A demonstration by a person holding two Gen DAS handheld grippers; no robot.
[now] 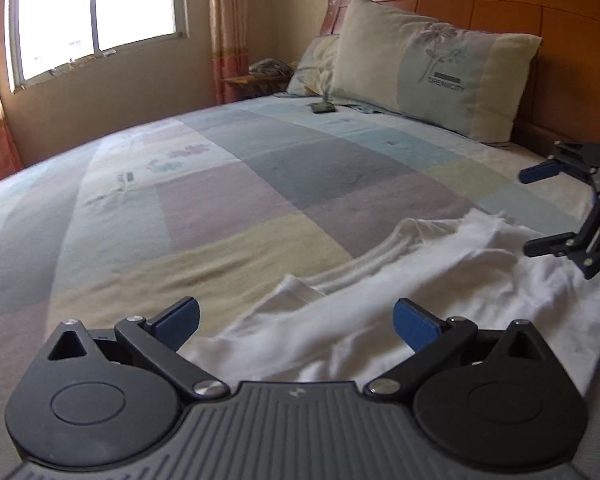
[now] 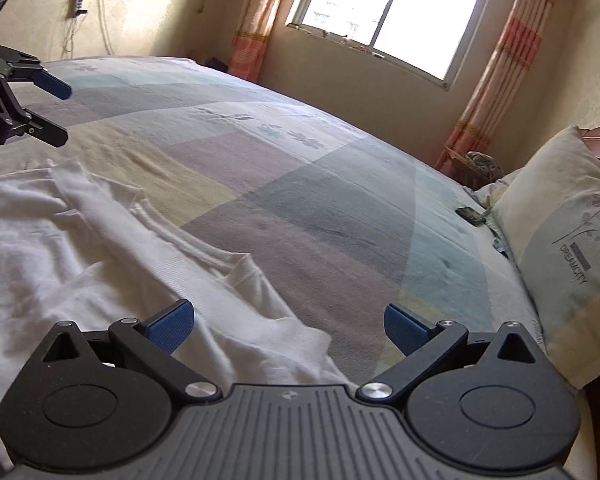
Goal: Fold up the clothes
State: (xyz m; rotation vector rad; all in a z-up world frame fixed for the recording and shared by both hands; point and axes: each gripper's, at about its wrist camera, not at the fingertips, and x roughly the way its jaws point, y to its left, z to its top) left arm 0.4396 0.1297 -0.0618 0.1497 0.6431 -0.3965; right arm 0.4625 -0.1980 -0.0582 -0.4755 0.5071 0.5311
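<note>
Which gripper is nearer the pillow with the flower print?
Right. The right gripper hovers at the white shirt's headboard-side end, the pillow close by on its right. The left gripper is at the shirt's far end, farther away. Both open.

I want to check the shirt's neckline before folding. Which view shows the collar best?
The right wrist view: the white shirt's ribbed collar lies unobstructed near centre. The left wrist view shows the collar farther off and partly bunched.

Daylight floods through a sliding window (image 1: 96, 16) flanked by orange-striped curtains (image 2: 508, 56) onto a bed (image 1: 220, 184) with a pastel patchwork cover, two pillows (image 1: 432, 68) and an orange wooden headboard (image 1: 520, 4), against pale patterned walls (image 2: 148, 4).
</note>
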